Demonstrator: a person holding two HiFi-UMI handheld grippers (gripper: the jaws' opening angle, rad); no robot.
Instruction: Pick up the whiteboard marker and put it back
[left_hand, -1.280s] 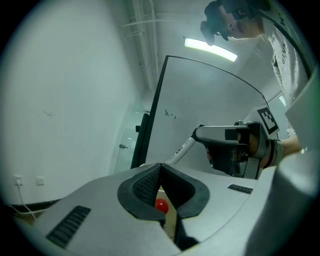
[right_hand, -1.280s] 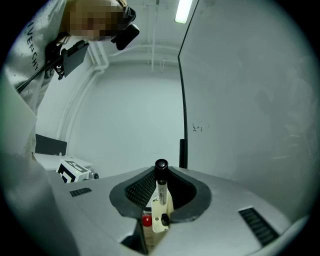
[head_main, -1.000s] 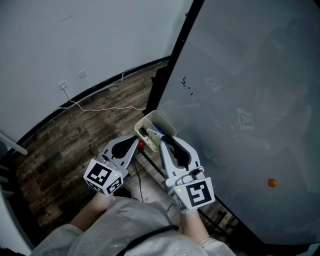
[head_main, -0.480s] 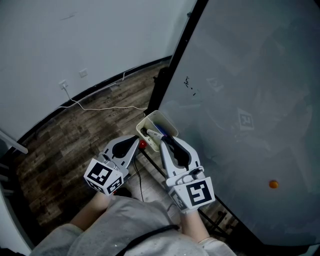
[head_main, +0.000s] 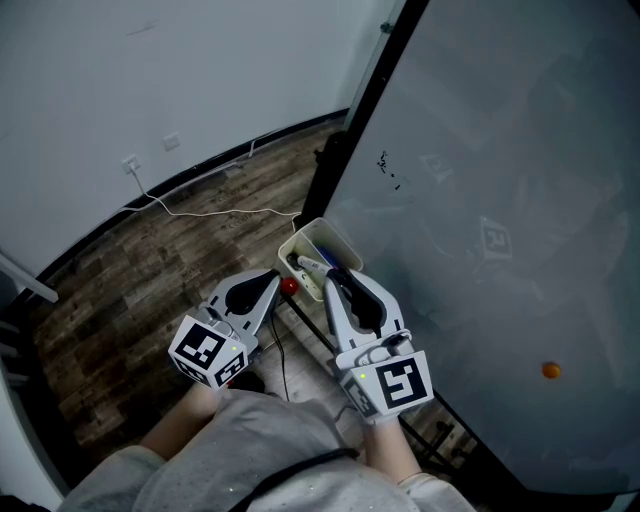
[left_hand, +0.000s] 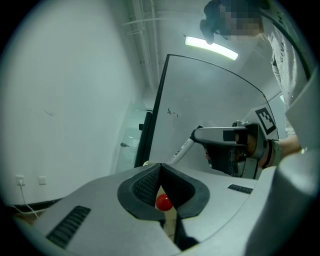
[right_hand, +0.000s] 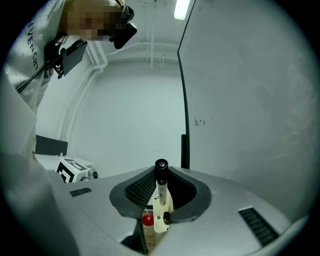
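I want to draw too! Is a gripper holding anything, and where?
The right gripper holds the marker by its white barrel, black end pointing ahead.

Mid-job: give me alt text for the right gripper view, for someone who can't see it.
The right hand-held gripper is shut on a whiteboard marker, whose black cap pokes out past the jaw tips. Behind it are a pale wall and, at right, a black-framed whiteboard with a few small marks.
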